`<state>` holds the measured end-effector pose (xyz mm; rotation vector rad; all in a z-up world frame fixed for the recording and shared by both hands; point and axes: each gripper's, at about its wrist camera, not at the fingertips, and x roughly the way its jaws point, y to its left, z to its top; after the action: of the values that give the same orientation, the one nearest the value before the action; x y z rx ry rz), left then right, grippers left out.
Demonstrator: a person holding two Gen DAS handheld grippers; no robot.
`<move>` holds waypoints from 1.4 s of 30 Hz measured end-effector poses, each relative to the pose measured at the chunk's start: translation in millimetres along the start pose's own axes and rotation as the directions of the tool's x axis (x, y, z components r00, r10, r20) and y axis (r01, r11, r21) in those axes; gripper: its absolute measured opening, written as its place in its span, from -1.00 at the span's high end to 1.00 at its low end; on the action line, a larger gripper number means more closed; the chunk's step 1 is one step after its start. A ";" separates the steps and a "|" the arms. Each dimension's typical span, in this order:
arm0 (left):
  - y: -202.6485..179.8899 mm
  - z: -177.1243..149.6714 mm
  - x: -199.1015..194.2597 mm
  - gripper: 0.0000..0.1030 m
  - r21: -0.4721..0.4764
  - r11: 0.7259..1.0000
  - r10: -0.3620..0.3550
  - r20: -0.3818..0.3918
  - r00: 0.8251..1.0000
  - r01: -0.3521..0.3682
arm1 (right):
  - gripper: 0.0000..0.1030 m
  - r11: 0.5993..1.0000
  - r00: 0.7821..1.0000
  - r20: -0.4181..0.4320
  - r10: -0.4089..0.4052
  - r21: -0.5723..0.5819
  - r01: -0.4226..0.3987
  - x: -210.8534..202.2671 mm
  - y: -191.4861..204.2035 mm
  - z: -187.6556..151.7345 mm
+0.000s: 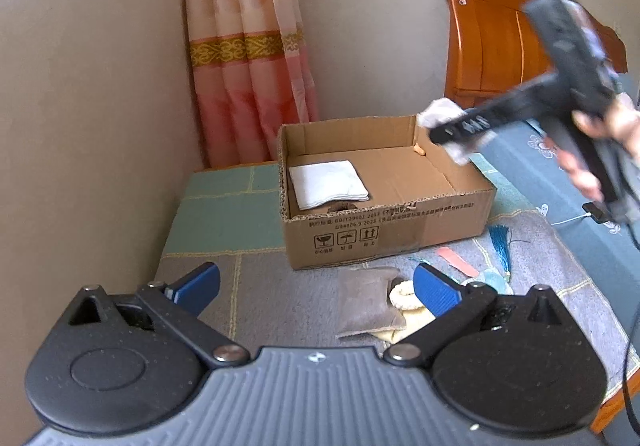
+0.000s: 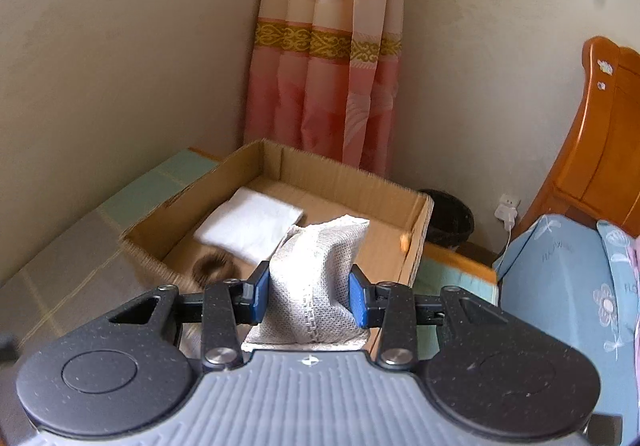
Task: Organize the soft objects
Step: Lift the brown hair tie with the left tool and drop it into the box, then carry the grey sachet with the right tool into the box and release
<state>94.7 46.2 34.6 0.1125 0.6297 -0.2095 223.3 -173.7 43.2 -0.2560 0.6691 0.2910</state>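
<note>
The right gripper (image 2: 308, 296) is clamping a grey mesh pouch (image 2: 316, 278) between its blue pads, and is holding it above the near edge of the cardboard box (image 2: 416, 242); ahead of it and to its left, a folded white cloth (image 2: 248, 226) is lying on the box floor, with a brown ring-shaped thing (image 2: 214, 266) nearer; the left gripper (image 1: 316, 288) is standing wide open with nothing between its jaws; just ahead of it, a grey-brown pouch (image 1: 366, 300) and a cream knitted piece (image 1: 404, 296) are lying on the bed (image 1: 224, 214), with the box beyond.
</note>
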 end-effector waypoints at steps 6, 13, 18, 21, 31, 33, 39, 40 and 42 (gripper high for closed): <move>3.8 -7.8 5.6 -0.99 -0.019 1.000 0.005 -0.020 1.000 -0.006 | 0.14 1.000 0.999 -0.035 -0.017 0.007 0.017 53.2 -8.2 33.0; 11.3 -19.5 13.1 -0.99 -0.035 0.999 0.022 -0.064 0.998 -0.024 | -0.84 0.994 0.994 -0.057 -0.091 0.054 0.094 103.4 -20.6 51.7; 15.0 -22.0 12.3 -0.99 -0.044 0.999 0.026 -0.066 0.998 -0.029 | -1.00 0.992 0.996 -0.037 -0.085 0.087 0.088 88.6 -26.3 48.0; 13.6 -24.4 7.9 -0.99 -0.044 0.999 0.026 -0.063 0.998 -0.029 | -1.00 0.993 0.996 -0.026 -0.086 0.082 0.088 72.9 -22.3 45.0; 12.5 -34.1 -9.9 -0.99 -0.044 0.998 0.042 -0.058 0.997 -0.045 | -1.00 0.993 0.994 -0.032 -0.102 0.062 0.104 23.8 -2.5 23.4; 10.3 -35.6 -12.5 -0.99 -0.039 0.999 0.036 -0.061 0.998 -0.038 | -1.00 0.992 0.994 -0.034 -0.102 0.069 0.104 16.6 -0.2 16.5; 3.5 -42.3 -17.4 -0.99 -0.006 1.000 0.012 -0.067 0.998 -0.012 | -1.00 0.987 0.990 -0.056 -0.128 0.090 0.133 1.2 3.6 -13.6; 2.9 -43.3 -17.7 -0.99 -0.004 1.000 0.009 -0.070 0.998 -0.010 | -1.00 0.985 0.989 -0.061 -0.134 0.097 0.140 -1.3 3.9 -19.8; 2.1 -46.2 -17.7 -0.99 -0.001 1.000 0.003 -0.075 0.997 -0.003 | -1.00 0.982 0.988 -0.064 -0.143 0.112 0.149 -5.5 5.0 -31.7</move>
<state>54.8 58.8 8.2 0.1209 0.7047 -0.2025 199.4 -180.4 22.1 -0.2009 0.7159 0.1042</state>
